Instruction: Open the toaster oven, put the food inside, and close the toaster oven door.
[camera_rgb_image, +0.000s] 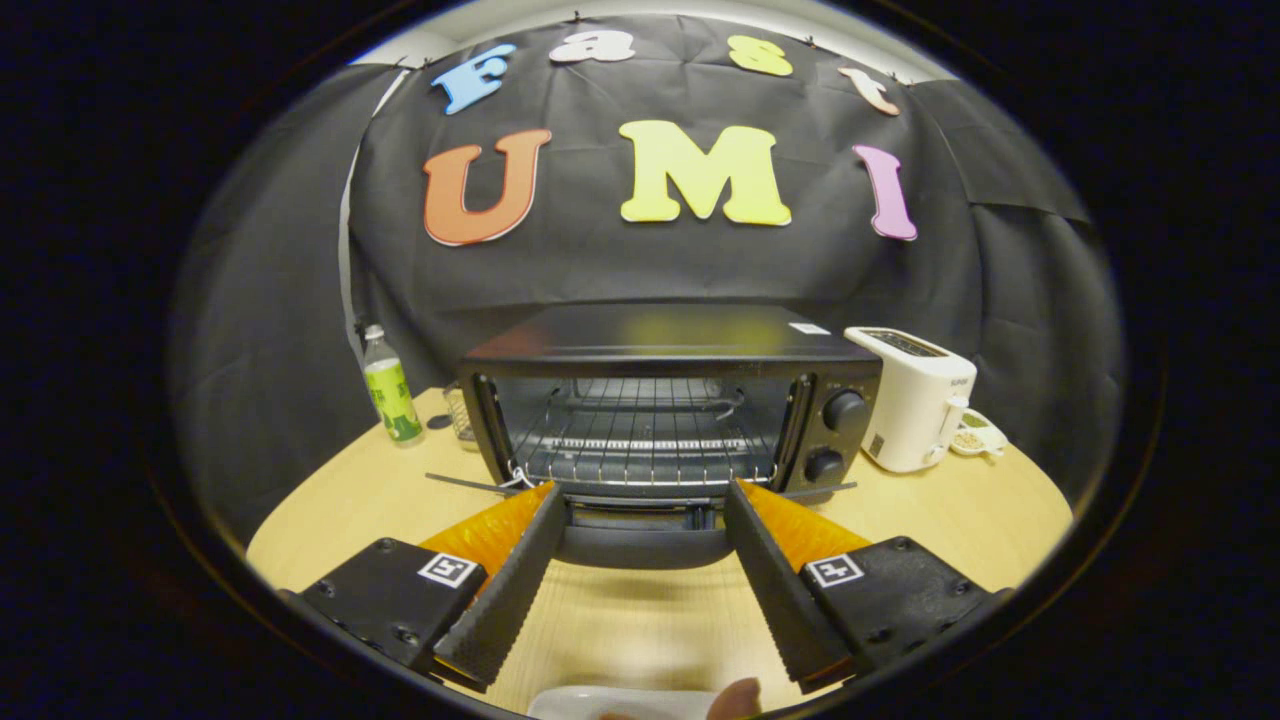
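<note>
Cloth-walled booth, kitchen appliances on table (640, 620)

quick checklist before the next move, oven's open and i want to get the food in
1. toaster oven door down, lying open ahead of the fingers: ok
2. wire rack inside bare, room for food: ok
3. claw open, nothing between its fingers: ok
4. food in hand: not ok; something brownish on a white plate sits close under the claw, not yet gripped
5. what that food is: cannot tell
6. white toaster and bottle stand off to the sides of the oven: ok
</note>
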